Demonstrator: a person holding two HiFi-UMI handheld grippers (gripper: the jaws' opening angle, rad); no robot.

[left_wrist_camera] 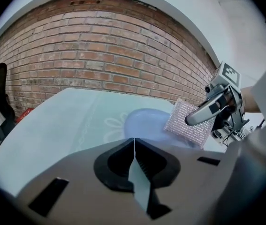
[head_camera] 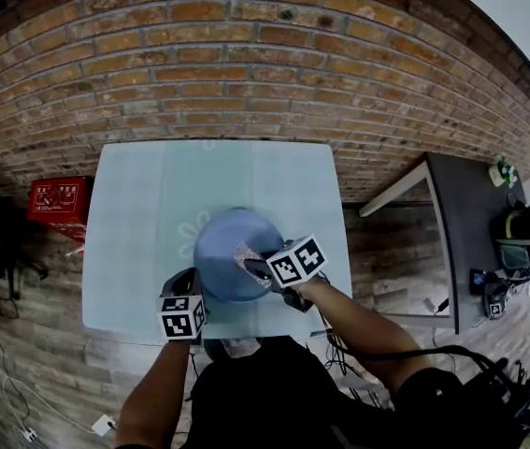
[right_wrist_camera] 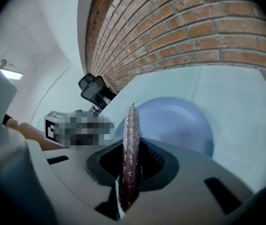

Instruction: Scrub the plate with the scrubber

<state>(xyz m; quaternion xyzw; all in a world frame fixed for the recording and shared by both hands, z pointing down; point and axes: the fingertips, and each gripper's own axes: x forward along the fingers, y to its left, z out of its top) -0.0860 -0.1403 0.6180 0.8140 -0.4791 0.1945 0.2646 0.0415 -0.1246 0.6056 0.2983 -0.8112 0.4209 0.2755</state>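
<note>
The right tongs [right_wrist_camera: 131,146] are squeezed tight on the scrubber [right_wrist_camera: 132,121]. It sticks up between them in the middle of the right gripper view, seen from its thin edge. In the left gripper view it shows as a sparkly pink pad at the right of the frame, with 1 edge in the tongs and its flat face free. It looks soft, light and squashy, so it will likely bend when pushed. Holding it by the edge seems right.

The left tongs [left_wrist_camera: 133,142] are closed, tips together, low in the middle of that frame, just at the near side of the plate [left_wrist_camera: 144,121]. It cannot be told if they pinch the rim.

The blue plate lies flat on the pale table [head_camera: 143,204], in the middle of the head view. It looks hard and smooth, so it may slide or chip. The rim is the place to hold it.
</note>
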